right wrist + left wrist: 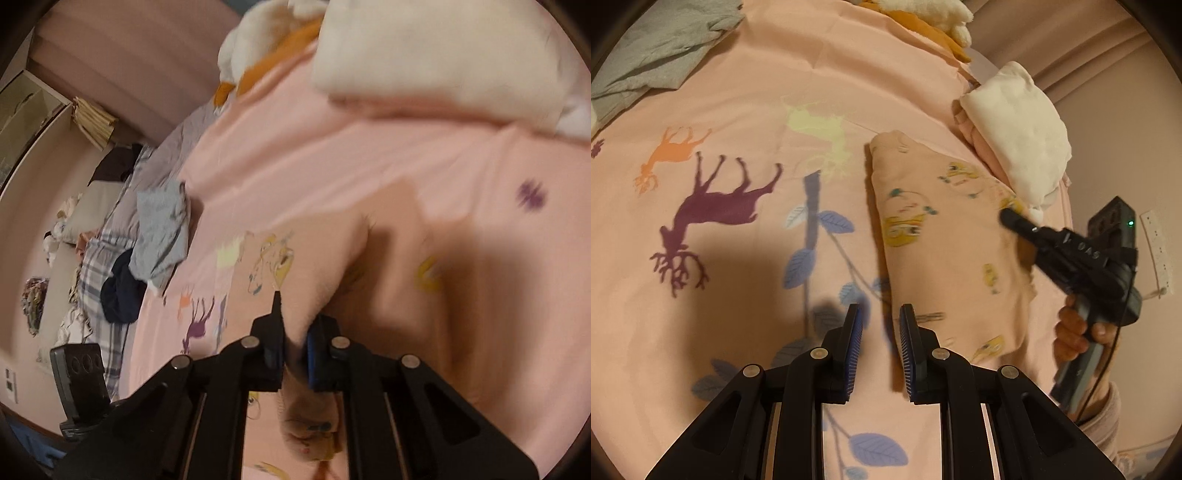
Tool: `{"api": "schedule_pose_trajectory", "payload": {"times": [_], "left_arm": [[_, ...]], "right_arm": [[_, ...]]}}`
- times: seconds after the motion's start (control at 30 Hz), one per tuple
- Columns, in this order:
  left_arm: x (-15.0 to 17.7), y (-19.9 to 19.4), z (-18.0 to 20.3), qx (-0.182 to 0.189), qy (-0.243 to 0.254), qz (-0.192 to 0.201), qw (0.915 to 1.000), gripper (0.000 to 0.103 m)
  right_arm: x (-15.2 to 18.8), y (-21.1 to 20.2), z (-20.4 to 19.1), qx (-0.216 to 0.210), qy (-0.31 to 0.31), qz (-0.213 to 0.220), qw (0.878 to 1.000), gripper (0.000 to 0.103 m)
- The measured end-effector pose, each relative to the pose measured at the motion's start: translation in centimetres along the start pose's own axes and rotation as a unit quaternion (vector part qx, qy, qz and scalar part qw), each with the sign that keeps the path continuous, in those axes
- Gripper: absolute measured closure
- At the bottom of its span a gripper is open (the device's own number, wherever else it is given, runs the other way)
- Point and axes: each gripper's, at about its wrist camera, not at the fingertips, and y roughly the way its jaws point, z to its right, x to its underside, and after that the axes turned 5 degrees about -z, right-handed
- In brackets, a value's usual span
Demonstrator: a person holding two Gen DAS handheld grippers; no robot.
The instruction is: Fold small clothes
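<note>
Right wrist view: right gripper [293, 332] pinches the pink printed garment [945, 236] to lift an edge for folding | left gripper [881, 332] hovers, jaws narrowly apart, empty, over the bedsheet [775, 92]

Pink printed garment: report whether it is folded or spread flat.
Partly folded: the pink printed garment lies doubled with a thick rounded left edge, and the right tool is shut on a raised fold of it.
</note>
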Motion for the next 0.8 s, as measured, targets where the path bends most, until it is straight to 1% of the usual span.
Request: {"api": "schedule_pose_trajectory", "payload": {"times": [0.07, 0.17, 0.2, 0.23, 0.3, 0.33, 0.37, 0.4, 0.43, 0.47, 0.5, 0.53, 0.6, 0.63, 0.67, 0.73, 0.77, 0.8], "left_arm": [[-0.2, 0.3, 0.9, 0.003, 0.009, 0.0, 1.0, 0.087], [-0.7, 0.8, 2.6, 0.008, 0.025, 0.001, 0.9997, 0.087], [-0.8, 0.9, 3.0, 0.009, 0.03, 0.002, 0.9995, 0.087], [-0.8, 1.1, 3.5, 0.009, 0.034, 0.002, 0.9994, 0.087], [-0.9, 1.8, 4.8, 0.01, 0.046, 0.0, 0.9989, 0.087], [-1.0, 2.0, 5.2, 0.01, 0.05, -0.002, 0.9987, 0.087], [-0.9, 2.4, 5.8, 0.011, 0.058, -0.006, 0.9982, 0.087], [-0.7, 2.6, 6.2, 0.012, 0.065, -0.007, 0.9978, 0.087], [-0.6, 2.8, 6.7, 0.013, 0.077, -0.006, 0.9969, 0.087], [-0.4, 3.1, 7.2, 0.013, 0.089, -0.005, 0.996, 0.087], [-0.2, 3.3, 7.7, 0.011, 0.103, -0.003, 0.9946, 0.087], [0.0, 3.6, 8.1, 0.011, 0.114, -0.001, 0.9934, 0.087], [0.4, 4.5, 8.8, 0.013, 0.13, -0.007, 0.9913, 0.087], [0.6, 5.1, 9.0, 0.013, 0.136, -0.012, 0.9905, 0.087], [0.8, 5.7, 9.1, 0.011, 0.141, -0.019, 0.9898, 0.087], [1.1, 6.7, 9.0, 0.001, 0.143, -0.03, 0.9892, 0.087], [1.3, 7.3, 8.8, -0.002, 0.141, -0.04, 0.9892, 0.087], [1.5, 8.1, 8.5, -0.004, 0.137, -0.053, 0.9891, 0.087]], "right_arm": [[-0.5, -1.1, 0.6, 0.012, 0.002, 0.008, 1.0, 0.094], [-0.6, -1.2, 2.3, 0.042, 0.009, -0.005, 0.999, 0.093], [-0.5, -0.8, 3.0, 0.047, 0.013, -0.014, 0.999, 0.091], [-0.4, -0.4, 3.7, 0.055, 0.02, -0.023, 0.998, 0.087], [-0.1, 0.0, 4.7, 0.074, 0.033, -0.027, 0.996, 0.081], [-0.1, -0.2, 5.2, 0.084, 0.038, -0.023, 0.995, 0.074], [-0.1, -0.5, 5.4, 0.09, 0.041, -0.015, 0.995, 0.071], [-0.1, -1.0, 5.3, 0.093, 0.04, -0.002, 0.995, 0.07], [-0.3, -2.0, 5.0, 0.097, 0.031, 0.023, 0.995, 0.067], [-0.4, -2.5, 4.7, 0.103, 0.022, 0.038, 0.994, 0.066], [-0.5, -3.3, 4.0, 0.101, 0.001, 0.061, 0.993, 0.066], [-0.6, -3.4, 3.3, 0.087, -0.017, 0.066, 0.994, 0.066], [-0.9, -2.6, 2.3, 0.071, -0.044, 0.047, 0.995, 0.072], [-1.1, -1.5, 2.0, 0.068, -0.054, 0.029, 0.996, 0.08], [-1.2, -0.6, 2.0, 0.075, -0.056, 0.016, 0.995, 0.085], [-1.4, 1.5, 2.5, 0.102, -0.053, -0.004, 0.993, 0.087], [-1.6, 2.4, 3.1, 0.119, -0.043, -0.01, 0.992, 0.091], [-1.8, 3.1, 3.7, 0.125, -0.031, -0.011, 0.992, 0.092]]}}
